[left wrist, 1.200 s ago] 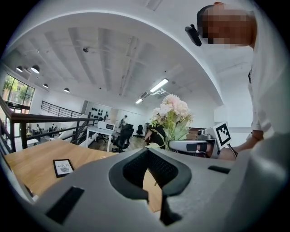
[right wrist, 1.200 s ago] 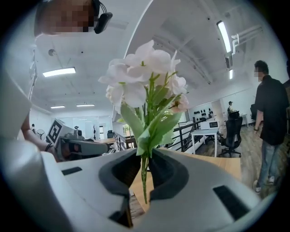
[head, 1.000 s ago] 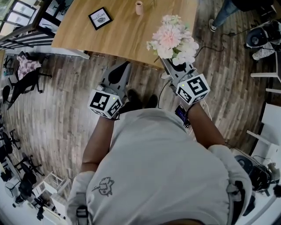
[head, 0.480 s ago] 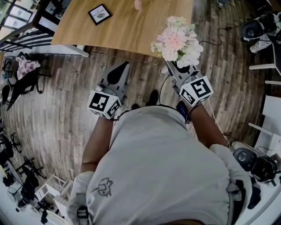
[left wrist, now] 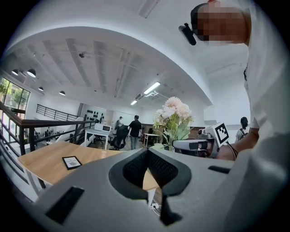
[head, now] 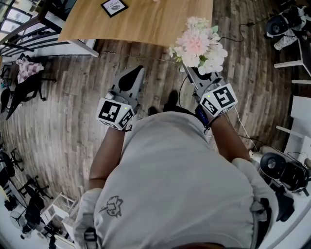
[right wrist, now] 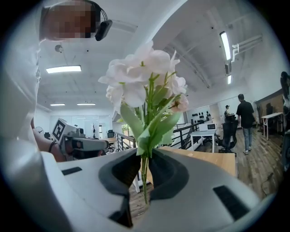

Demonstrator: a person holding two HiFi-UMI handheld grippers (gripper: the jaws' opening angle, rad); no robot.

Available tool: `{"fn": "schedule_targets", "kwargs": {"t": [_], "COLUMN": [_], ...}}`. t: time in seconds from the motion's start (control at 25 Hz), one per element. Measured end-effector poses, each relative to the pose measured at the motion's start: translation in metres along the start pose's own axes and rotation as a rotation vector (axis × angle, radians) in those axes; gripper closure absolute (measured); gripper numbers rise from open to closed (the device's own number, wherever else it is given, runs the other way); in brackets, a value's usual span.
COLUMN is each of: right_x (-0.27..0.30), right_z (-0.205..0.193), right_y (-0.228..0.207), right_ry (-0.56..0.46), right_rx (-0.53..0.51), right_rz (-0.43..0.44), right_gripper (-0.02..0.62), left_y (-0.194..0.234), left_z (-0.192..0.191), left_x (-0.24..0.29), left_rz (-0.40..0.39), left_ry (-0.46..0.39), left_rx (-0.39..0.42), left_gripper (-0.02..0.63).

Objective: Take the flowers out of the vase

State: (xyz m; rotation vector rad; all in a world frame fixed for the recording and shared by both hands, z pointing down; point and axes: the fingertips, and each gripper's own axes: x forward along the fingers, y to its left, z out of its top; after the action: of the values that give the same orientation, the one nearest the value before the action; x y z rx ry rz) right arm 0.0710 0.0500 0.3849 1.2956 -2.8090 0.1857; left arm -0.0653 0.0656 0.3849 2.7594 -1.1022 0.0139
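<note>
My right gripper is shut on the green stems of a bunch of pale pink and white flowers, which stands upright above its jaws. In the right gripper view the stems are pinched between the two pads, with the blooms above. My left gripper is held level beside it, shut with nothing in it; its pads meet in the left gripper view. Both grippers hang over the wooden floor, short of the table. No vase is in view.
The wooden table lies ahead, with a small framed picture on it. Cables run across the plank floor under the right gripper. Chairs and gear stand at the left and right edges. People stand far off by white desks.
Both grippers have drawn back from the table together, the flowers still in the right one. The table has slid up the head view and the small pink vase has left it.
</note>
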Motion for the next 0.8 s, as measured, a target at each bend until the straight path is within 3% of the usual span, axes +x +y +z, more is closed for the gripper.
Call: {"fn": "schedule_targets", "kwargs": {"t": [0.4,0.8], "right_x": [-0.018,-0.029], "right_z": [-0.009,-0.008], "right_y": [0.058,0.082], "right_ry": [0.01,-0.005], "right_rx": [-0.017,-0.038], "right_rz": [0.002,0.0], "right_gripper": [0.538,0.538], "left_y": [-0.001,-0.009], "left_z": [-0.003,-0.001], "left_x": [-0.05,-0.061], "left_rz": [-0.015,-0.03], "left_ry": [-0.004,-0.025], "left_rx": [0.006,0.015], "left_gripper": [0.603,0.603]}}
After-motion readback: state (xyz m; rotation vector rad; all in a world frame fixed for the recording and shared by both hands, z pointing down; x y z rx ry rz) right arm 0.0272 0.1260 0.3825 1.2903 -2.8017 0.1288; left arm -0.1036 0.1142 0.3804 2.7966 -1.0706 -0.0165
